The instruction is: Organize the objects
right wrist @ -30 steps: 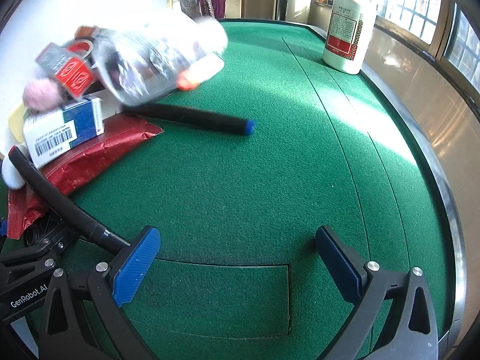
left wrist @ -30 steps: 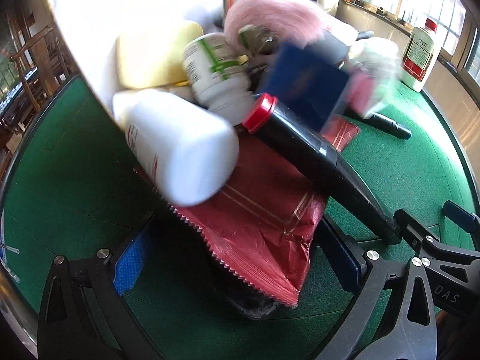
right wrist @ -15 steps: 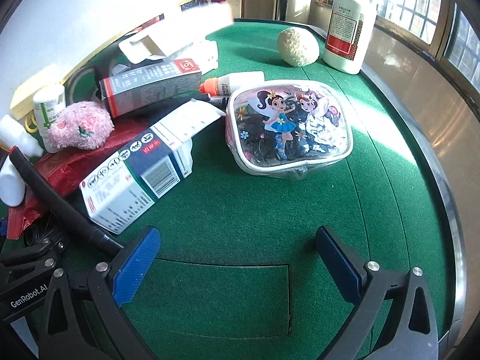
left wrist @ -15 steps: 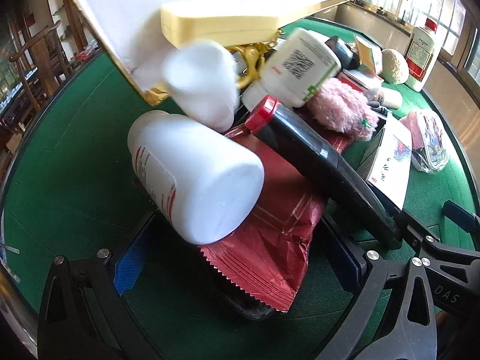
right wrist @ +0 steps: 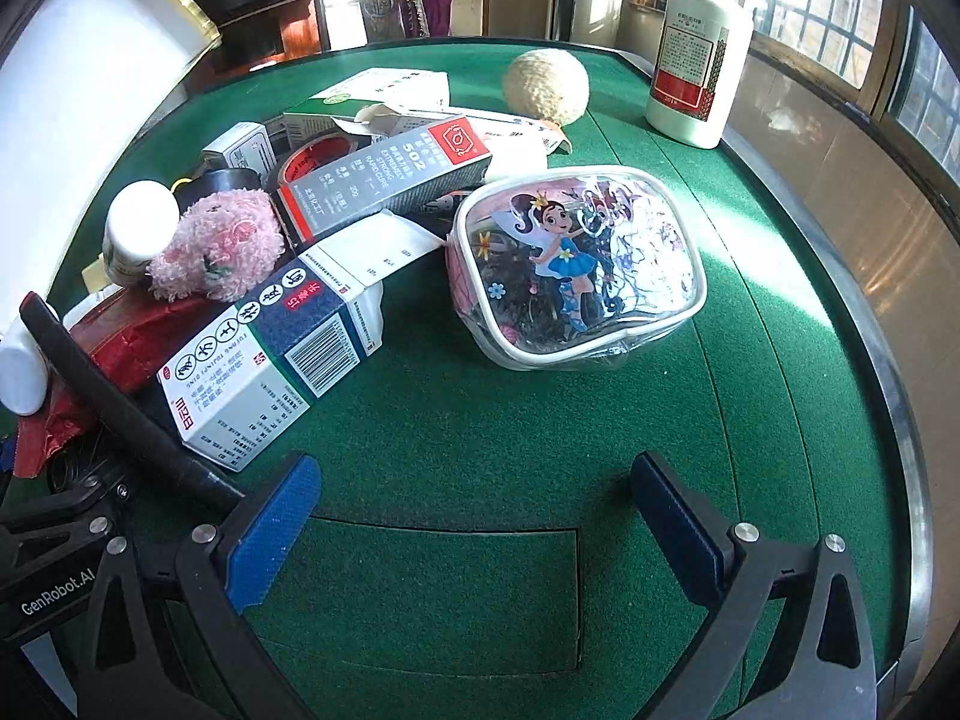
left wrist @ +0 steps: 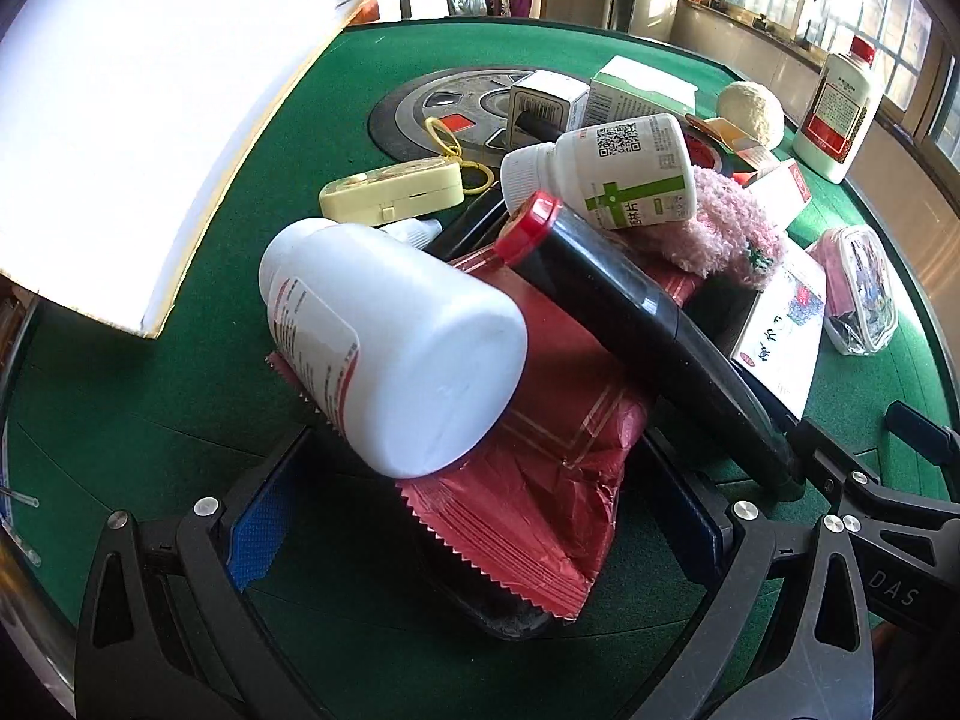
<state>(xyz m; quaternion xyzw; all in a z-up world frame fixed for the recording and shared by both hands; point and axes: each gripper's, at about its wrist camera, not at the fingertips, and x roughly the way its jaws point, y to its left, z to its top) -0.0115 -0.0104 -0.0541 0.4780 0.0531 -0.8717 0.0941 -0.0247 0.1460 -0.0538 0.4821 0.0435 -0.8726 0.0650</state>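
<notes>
A heap of loose items lies on the green felt table (right wrist: 480, 438). In the left wrist view a big white bottle (left wrist: 390, 348) and a dark bottle with a red cap (left wrist: 612, 300) rest on a red foil packet (left wrist: 540, 450). The packet lies between the spread fingers of my open left gripper (left wrist: 480, 516). A small white bottle with a green cross (left wrist: 612, 174) leans on a pink fluffy toy (left wrist: 732, 228). My right gripper (right wrist: 474, 510) stands open over bare felt, just short of a blue-and-white medicine box (right wrist: 270, 372) and a clear cartoon pouch (right wrist: 576, 276).
A tilted white carton (left wrist: 120, 120) hangs at the upper left. A yellow case (left wrist: 390, 192), a grey 502 box (right wrist: 384, 174) and a tape roll (right wrist: 312, 162) lie further back. A twine ball (right wrist: 546, 87) and an upright white bottle (right wrist: 699, 66) stand near the raised table rim (right wrist: 888, 372).
The white carton has lifted up and to the left. The items that tumbled out of it have come to rest; the pouch and boxes now lie before my right gripper. Neither gripper has moved.
</notes>
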